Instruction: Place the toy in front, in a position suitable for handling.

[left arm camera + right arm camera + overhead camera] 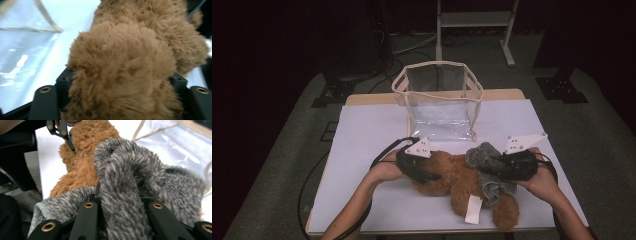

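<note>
A brown plush toy (457, 182) lies on the white table cover (367, 130) near the front edge, with a grey knit garment (484, 152) over its right part. My left gripper (432, 176) comes in from the left and is shut on a thick lump of the brown plush (120, 65), which bulges between its jaws. My right gripper (493, 169) comes in from the right and is shut on a fold of the grey knit (130, 177). In the right gripper view the brown plush (85, 142) lies beyond the knit, with the left gripper (61, 131) at its far end.
A clear plastic bag with cream trim (437, 64) stands open at the back middle of the table. A white tag (473, 209) hangs off the toy near the front edge. A white frame (472, 20) and dark stands are on the floor beyond.
</note>
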Available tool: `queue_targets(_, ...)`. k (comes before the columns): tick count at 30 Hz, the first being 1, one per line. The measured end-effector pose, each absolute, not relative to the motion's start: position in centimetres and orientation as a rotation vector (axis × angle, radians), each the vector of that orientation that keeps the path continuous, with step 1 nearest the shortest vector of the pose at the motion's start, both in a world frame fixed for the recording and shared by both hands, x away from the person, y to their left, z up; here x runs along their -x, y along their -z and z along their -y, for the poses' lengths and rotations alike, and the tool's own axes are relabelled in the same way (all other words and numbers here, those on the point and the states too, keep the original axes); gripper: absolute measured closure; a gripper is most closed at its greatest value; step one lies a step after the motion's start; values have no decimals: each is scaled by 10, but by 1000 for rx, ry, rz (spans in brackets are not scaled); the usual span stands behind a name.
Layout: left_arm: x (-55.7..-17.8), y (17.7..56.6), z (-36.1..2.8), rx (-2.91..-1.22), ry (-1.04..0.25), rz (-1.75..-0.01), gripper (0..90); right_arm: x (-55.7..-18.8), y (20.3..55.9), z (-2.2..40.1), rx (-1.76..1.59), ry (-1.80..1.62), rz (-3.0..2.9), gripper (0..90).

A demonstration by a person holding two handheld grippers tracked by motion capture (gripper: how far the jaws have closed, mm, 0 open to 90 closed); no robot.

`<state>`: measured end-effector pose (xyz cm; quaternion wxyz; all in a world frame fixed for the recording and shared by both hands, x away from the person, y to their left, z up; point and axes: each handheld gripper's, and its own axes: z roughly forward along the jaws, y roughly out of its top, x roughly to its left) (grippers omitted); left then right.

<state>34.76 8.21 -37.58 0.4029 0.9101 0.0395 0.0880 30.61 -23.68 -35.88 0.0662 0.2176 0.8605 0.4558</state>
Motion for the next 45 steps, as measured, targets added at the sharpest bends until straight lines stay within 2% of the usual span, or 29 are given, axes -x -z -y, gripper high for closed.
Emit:
queue_targets(9, -357, 348, -99, -2332, -405, -113, 338, -339, 339, 218, -639, -1361, -2599, 707)
queue_targets(14, -341, 354, -106, -2325, -370, -104, 312, -358, 337, 209, -679, -1362, -2606, 701)
queue_targets(17, -330, 366, -112, -2355, -303, -101, 217, -351, 348, 199, -638, -1371, -2665, 702)
queue_targets(20, -326, 369, -120, -2291, -224, -135, 96, -333, 354, 189, -576, -1383, -2687, 705)
queue_targets(21, -325, 369, -122, -2263, -213, -146, 92, -327, 355, 187, -552, -1387, -2695, 704)
queue_targets(24, -325, 374, -121, -2282, -203, -137, 101, -307, 354, 184, -502, -1387, -2689, 703)
queue_targets(26, -322, 378, -120, -2281, -214, -105, 148, -299, 354, 189, -493, -1378, -2672, 702)
queue_targets(30, -320, 382, -123, -2254, -224, -123, 192, -292, 354, 213, -540, -1419, -2634, 703)
queue_targets(40, -320, 384, -129, -2233, -215, -168, 190, -279, 363, 253, -670, -1434, -2569, 703)
queue_targets(45, -318, 383, -131, -2250, -220, -158, 186, -277, 377, 259, -725, -1466, -2580, 704)
